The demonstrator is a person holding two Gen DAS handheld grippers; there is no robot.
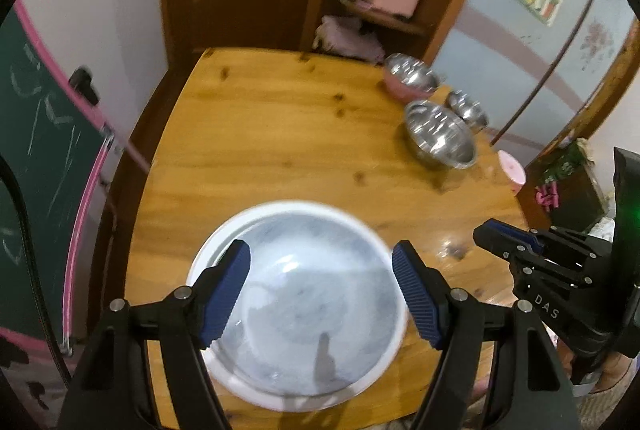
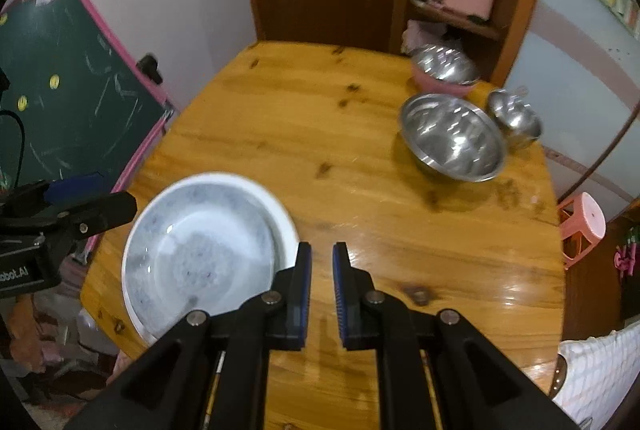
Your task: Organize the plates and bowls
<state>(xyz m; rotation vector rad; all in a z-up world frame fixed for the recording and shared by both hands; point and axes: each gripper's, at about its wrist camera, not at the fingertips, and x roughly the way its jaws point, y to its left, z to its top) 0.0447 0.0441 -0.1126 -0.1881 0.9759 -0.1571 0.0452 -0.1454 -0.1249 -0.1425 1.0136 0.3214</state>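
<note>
Blurring softens both views, so the pattern inside the plates [image 1: 296, 294] cannot be read beyond a grey-blue mottling. These plates form a nested stack at the near edge of the table [image 1: 256, 134]: a mottled one sits inside a white one whose rim shows around it. How many lie in the stack cannot be told. The stack's near rim is cut off behind gripper frames in both views.

Left gripper [image 1: 321, 290]: jaws wide apart, above the stack, clear of it, nothing between the pads. Right gripper [image 2: 321, 290]: jaws nearly together with a narrow gap, empty, over bare table just right of the stack.

At the far right of the table stand three steel bowls. The large bowl [image 2: 452, 136] is empty. A small bowl [image 2: 516, 120] stands just beside it; its contents are hard to make out. A third steel bowl [image 2: 444, 64] sits inside a pink bowl [image 2: 440, 86].

A pink stool [image 2: 584, 226] stands beyond the table's right edge, partly cut off.
</note>
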